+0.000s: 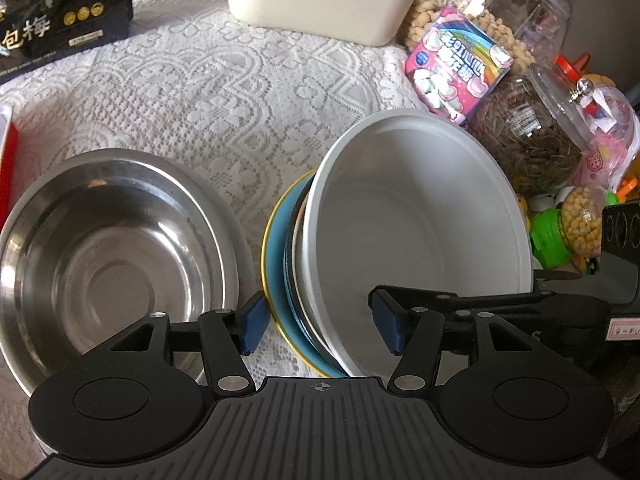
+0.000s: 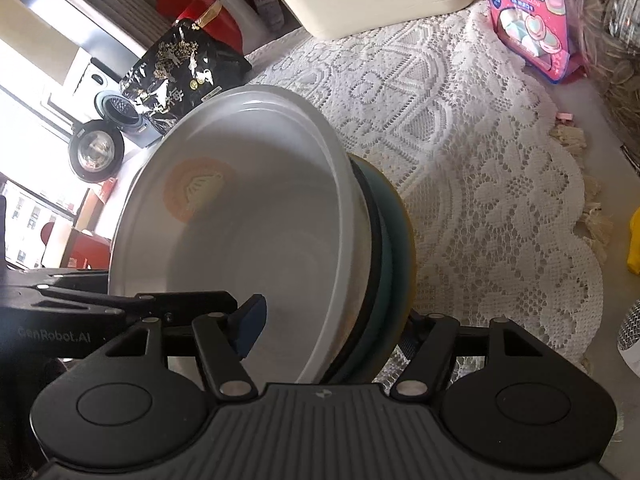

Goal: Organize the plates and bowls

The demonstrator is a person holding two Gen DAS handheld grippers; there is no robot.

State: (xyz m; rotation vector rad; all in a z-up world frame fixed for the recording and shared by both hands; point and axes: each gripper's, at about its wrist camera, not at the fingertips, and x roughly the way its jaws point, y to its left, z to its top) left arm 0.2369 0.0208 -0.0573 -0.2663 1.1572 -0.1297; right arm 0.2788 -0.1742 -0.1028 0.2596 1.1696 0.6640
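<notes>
A stack of a white bowl (image 1: pixel 416 232), a dark-rimmed dish and a blue plate with a gold rim (image 1: pixel 278 280) is tilted up on edge. My left gripper (image 1: pixel 320 320) straddles its near edge, one pad (image 1: pixel 252 326) outside the blue plate, the other (image 1: pixel 390 326) inside the bowl. In the right wrist view my right gripper (image 2: pixel 332 330) straddles the same stack, with its left pad (image 2: pixel 250 328) inside the white bowl (image 2: pixel 256 240) and its right finger behind the blue plate (image 2: pixel 394 264). A steel bowl (image 1: pixel 116 256) sits on the lace cloth at the left.
A lace tablecloth (image 1: pixel 192 92) covers the table. A cream box (image 1: pixel 316 4), a black snack bag (image 1: pixel 64 4), a pink marshmallow bag (image 1: pixel 456 64) and clear jars (image 1: pixel 536 132) stand at the back and right. Small toys (image 1: pixel 568 224) crowd the right edge.
</notes>
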